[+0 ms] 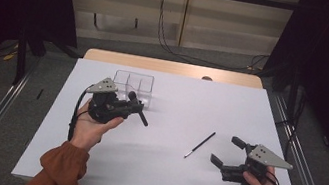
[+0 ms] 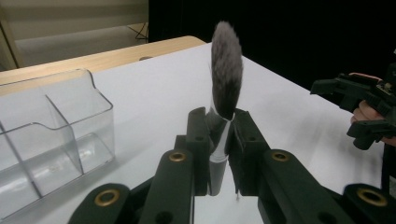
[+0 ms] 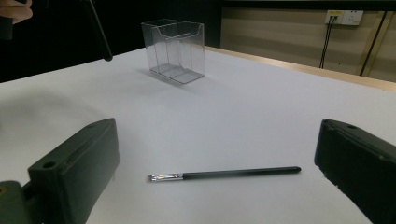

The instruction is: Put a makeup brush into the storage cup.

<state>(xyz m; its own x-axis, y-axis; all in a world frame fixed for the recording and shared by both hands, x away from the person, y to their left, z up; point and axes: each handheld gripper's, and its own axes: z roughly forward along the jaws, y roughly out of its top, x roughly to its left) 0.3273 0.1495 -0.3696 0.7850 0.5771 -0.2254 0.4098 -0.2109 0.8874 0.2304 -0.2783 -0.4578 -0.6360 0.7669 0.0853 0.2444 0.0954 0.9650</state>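
Note:
My left gripper is shut on a fluffy makeup brush, held above the table just in front of a clear acrylic organizer. In the left gripper view the jaws clamp the brush's silver ferrule and its grey bristle head stands up above them. The black handle points toward the person. A thin black brush with a silver ferrule lies flat on the white table. My right gripper is open, low over the table just right of the thin brush, which lies between and ahead of its jaws, untouched.
The organizer has several empty compartments and stands at the back left of the white tabletop. A wooden strip runs along the far edge. Metal rails flank the table on both sides.

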